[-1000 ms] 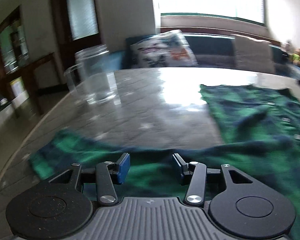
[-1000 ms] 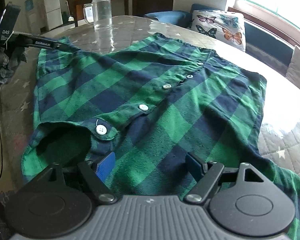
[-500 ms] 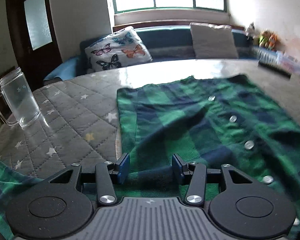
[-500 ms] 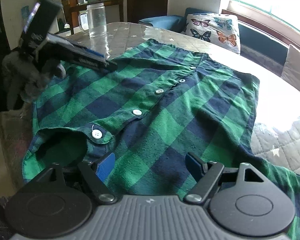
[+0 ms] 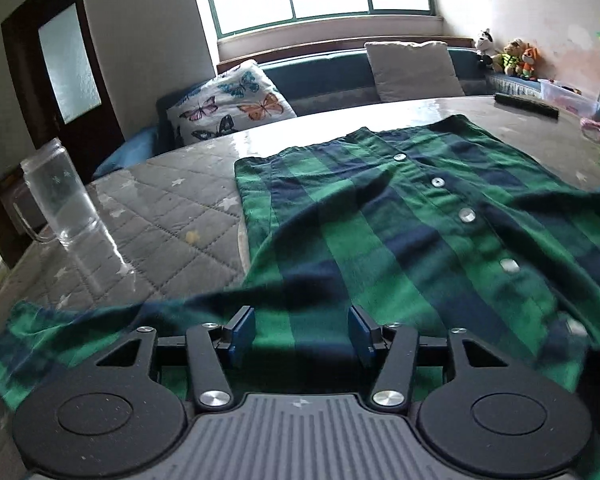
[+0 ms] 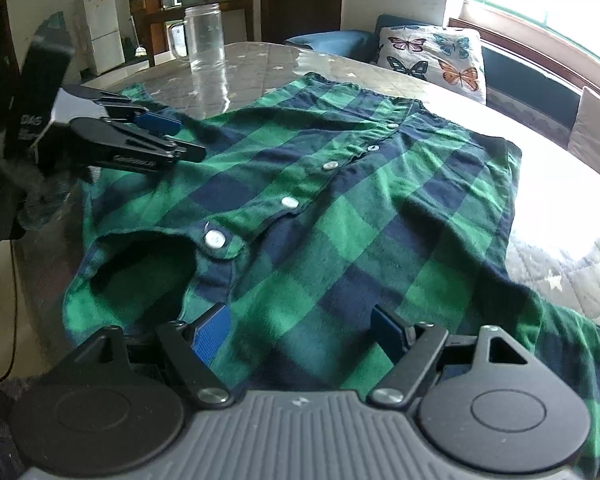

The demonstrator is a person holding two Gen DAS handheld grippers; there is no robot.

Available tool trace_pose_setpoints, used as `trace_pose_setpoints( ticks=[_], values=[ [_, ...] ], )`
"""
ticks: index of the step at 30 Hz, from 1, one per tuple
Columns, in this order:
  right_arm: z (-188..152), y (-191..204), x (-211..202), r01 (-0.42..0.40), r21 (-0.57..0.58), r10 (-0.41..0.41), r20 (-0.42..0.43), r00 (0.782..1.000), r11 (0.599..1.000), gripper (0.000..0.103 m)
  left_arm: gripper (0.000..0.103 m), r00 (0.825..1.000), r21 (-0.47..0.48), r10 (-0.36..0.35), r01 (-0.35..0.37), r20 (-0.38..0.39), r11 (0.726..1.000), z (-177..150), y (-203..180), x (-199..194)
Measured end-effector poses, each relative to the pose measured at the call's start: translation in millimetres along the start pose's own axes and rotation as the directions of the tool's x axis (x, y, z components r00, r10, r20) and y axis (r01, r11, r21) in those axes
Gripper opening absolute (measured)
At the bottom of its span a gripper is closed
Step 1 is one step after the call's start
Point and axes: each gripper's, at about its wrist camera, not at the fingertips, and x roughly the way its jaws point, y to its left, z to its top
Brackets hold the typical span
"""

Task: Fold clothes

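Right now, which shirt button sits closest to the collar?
The button on the collar tab, beside the open neck hole; the other four run up the placket away from it.

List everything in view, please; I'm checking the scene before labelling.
shirt: one, green and navy check, spread buttoned on the table
table: one, grey quilted cover with stars
glass mug: one, clear, far table end
butterfly cushion: one, white, on the bench
plain cushion: one, beige, on the bench
soft toys: several, by the window
left gripper: jaws opening, over the shirt's sleeve side
right gripper: jaws open, near the collar
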Motion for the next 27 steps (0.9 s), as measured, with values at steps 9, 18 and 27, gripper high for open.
trace_pose_setpoints(
  ticks=[9,18,27],
  values=[
    [-19.7,14.9,-16.9,-0.014,-0.023,0.015,0.006,1.000,1.000,0.079,0.058,0.999,0.060,-0.008,0.006,0.041,0.998,2.0,-21.2,-33.7],
    [-36.4,-12.3,-49.1,0.027,0.089,-0.031,0.041,0.999,0.996,0.079,0.062,0.975,0.107,-0.193,0.182,0.106,0.977,34.3,-81.1,-37.2],
    [-62.5,-104.5,-64.6,0.251,0.301,-0.269,0.017,0.963,0.920,0.077,0.062,0.948,0.203,-0.315,0.300,0.044,0.932,21.7,-130.3,-29.9]
  ],
)
